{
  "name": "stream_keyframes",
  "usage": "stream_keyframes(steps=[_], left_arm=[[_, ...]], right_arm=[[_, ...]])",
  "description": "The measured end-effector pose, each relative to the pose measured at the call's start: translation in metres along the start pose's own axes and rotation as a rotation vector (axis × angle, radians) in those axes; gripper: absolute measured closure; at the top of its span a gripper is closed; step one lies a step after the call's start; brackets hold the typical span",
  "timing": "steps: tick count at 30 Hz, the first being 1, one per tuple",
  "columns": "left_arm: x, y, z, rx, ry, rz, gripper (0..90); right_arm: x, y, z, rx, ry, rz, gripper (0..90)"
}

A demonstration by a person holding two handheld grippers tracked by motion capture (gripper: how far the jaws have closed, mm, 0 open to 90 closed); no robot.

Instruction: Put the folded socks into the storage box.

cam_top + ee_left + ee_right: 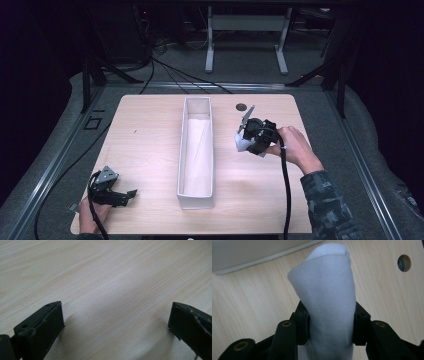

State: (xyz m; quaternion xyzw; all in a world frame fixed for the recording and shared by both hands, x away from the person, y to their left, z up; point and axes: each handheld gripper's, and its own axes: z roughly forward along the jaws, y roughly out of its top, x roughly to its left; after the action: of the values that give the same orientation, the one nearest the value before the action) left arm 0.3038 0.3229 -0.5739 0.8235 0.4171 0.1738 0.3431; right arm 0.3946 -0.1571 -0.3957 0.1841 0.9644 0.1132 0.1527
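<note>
Bare wood surrounds my left gripper point(131, 193), jaws spread wide; my right gripper point(329, 322) squeezes a white sock point(328, 297) beside the box point(196, 199).

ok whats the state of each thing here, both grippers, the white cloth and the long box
left gripper: jaws wide open, nothing between them, low over bare table near the front left corner
right gripper: jaws shut on the white cloth, to the right of the box
white cloth: rolled or folded, clamped at its sides, sticking out past the jaws
long white box: open-topped, upright at mid-table, looks empty
table: bare wood; small round hole near the far edge
</note>
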Motion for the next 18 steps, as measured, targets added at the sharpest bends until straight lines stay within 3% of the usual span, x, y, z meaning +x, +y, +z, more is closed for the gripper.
stream_keyframes(steps=[18], left_arm=[[0.0, 0.0, 0.0, 0.001, 0.0, 0.002, 0.0]], right_arm=[[0.0, 0.032, -0.016, -0.009, 0.003, -0.046, 58.5]])
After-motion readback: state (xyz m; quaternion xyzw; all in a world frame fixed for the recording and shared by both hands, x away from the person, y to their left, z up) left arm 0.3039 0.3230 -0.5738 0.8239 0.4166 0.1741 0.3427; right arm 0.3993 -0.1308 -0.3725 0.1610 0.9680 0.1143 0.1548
